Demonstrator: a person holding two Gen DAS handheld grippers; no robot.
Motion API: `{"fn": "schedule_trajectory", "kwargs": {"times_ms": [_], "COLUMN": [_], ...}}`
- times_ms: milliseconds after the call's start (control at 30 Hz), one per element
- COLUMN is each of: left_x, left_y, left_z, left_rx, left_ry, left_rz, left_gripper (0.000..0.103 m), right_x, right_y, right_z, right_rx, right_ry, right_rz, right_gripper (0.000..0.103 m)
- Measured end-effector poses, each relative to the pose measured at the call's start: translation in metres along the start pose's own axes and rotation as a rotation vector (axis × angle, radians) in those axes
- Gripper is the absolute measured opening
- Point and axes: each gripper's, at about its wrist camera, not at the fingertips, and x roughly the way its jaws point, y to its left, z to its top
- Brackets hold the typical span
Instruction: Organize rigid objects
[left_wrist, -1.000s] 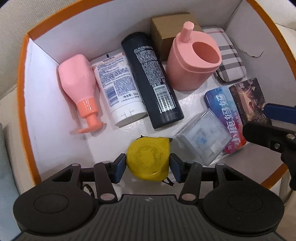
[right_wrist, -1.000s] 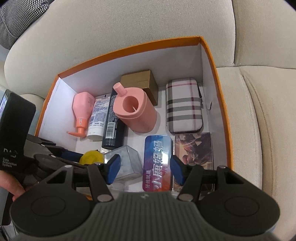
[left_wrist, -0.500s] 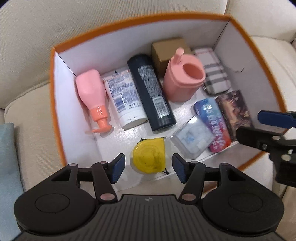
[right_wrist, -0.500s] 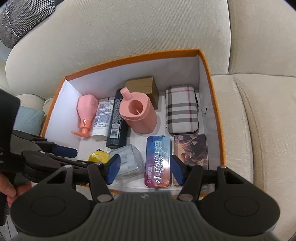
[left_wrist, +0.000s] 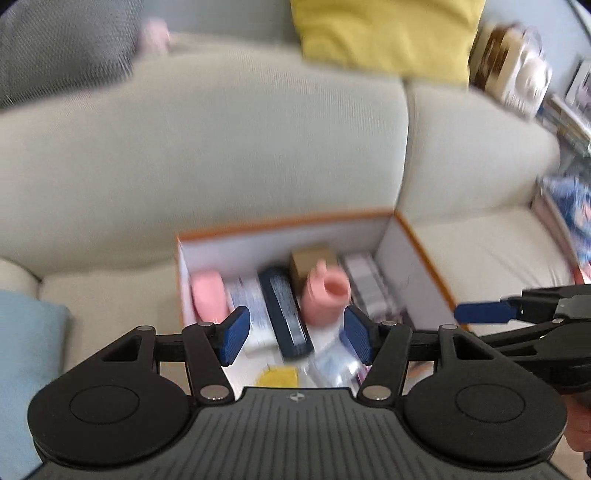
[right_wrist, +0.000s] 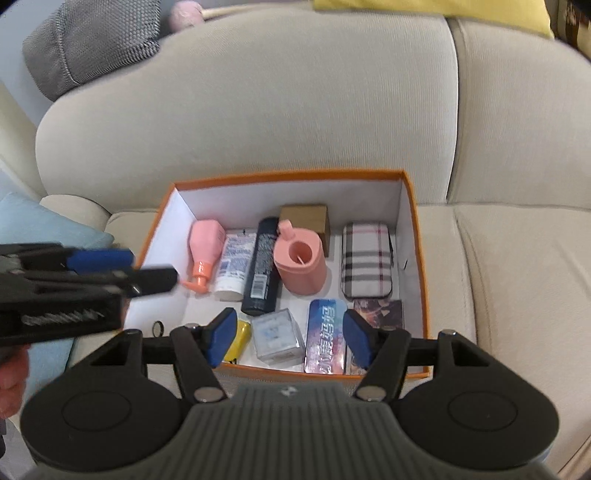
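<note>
An orange-rimmed white box (right_wrist: 413, 229) sits on a beige sofa and holds several items: a pink pump bottle (right_wrist: 205, 243), a white tube (right_wrist: 234, 264), a dark bottle (right_wrist: 263, 266), a pink cup (right_wrist: 301, 262), a brown box (right_wrist: 306, 218), a plaid case (right_wrist: 365, 264), a blue tin (right_wrist: 327, 338), a clear box (right_wrist: 277, 334) and a yellow tape measure (right_wrist: 240, 338). My left gripper (left_wrist: 295, 338) is open and empty, above the box's near side. My right gripper (right_wrist: 290, 338) is open and empty above the box's front edge. The left wrist view is blurred.
The beige sofa back (right_wrist: 258, 103) rises behind the box. A grey cushion (right_wrist: 92, 40) and a yellow cushion (left_wrist: 384, 33) lie on top of it. A light blue cushion (right_wrist: 40, 229) is at the left. The sofa seat (right_wrist: 517, 277) extends right of the box.
My left gripper let go of the yellow tape measure, which now lies in the box, and pulled up and back. My right gripper also drew back from the box.
</note>
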Motion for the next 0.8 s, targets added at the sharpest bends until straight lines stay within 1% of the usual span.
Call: {"fn": "schedule_trajectory", "kwargs": {"times_ms": [133,200,267,300,367,400,433,467,500,533,600,667,733,800], "left_x": [-0.030,-0.042,-0.053,-0.057,-0.063,-0.064,-0.066,-0.066,-0.069,-0.071,-0.073,-0.072,-0.072,-0.065], "left_y": [0.001,0.003,0.005,0.004,0.002,0.000,0.000,0.000,0.001,0.002,0.004,0.006,0.011,0.015], "left_z": [-0.004,-0.006,-0.008,-0.010,-0.015,-0.017,-0.019,-0.022,-0.026,-0.030,-0.040,-0.052,-0.066,-0.076], "left_rx": [-0.005,-0.020,-0.029,-0.026,0.011,0.033,0.041,0.035,0.025,0.007,-0.030,-0.071,-0.139,-0.191], "left_ry": [-0.127,-0.180,-0.240,-0.269,-0.329,-0.350,-0.360,-0.371,-0.389,-0.418,-0.462,-0.513,-0.566,-0.574], "left_rz": [0.056,0.060,0.070,0.081,0.101,0.124,0.145,0.157,0.159,0.159,0.167,0.147,0.128,0.140], "left_gripper": [0.073,0.076,0.086,0.088,0.092,0.096,0.101,0.103,0.103,0.103,0.103,0.103,0.103,0.103], "right_x": [-0.022,-0.031,-0.041,-0.046,-0.054,-0.058,-0.062,-0.065,-0.069,-0.072,-0.076,-0.076,-0.073,-0.067], "right_y": [0.012,0.018,0.026,0.030,0.038,0.040,0.043,0.045,0.047,0.049,0.052,0.053,0.053,0.052], "right_z": [0.003,0.002,0.000,-0.002,-0.006,-0.008,-0.012,-0.015,-0.019,-0.023,-0.033,-0.045,-0.055,-0.066], "right_rx": [-0.016,-0.030,-0.048,-0.056,-0.077,-0.086,-0.095,-0.102,-0.110,-0.117,-0.132,-0.145,-0.142,-0.117], "right_ry": [-0.050,-0.081,-0.124,-0.146,-0.199,-0.226,-0.259,-0.290,-0.327,-0.363,-0.430,-0.497,-0.538,-0.552], "right_rz": [-0.017,-0.024,-0.033,-0.034,-0.041,-0.042,-0.044,-0.048,-0.053,-0.061,-0.076,-0.094,-0.101,-0.102], "right_gripper": [0.067,0.069,0.072,0.074,0.081,0.085,0.087,0.089,0.093,0.095,0.096,0.099,0.099,0.101]}}
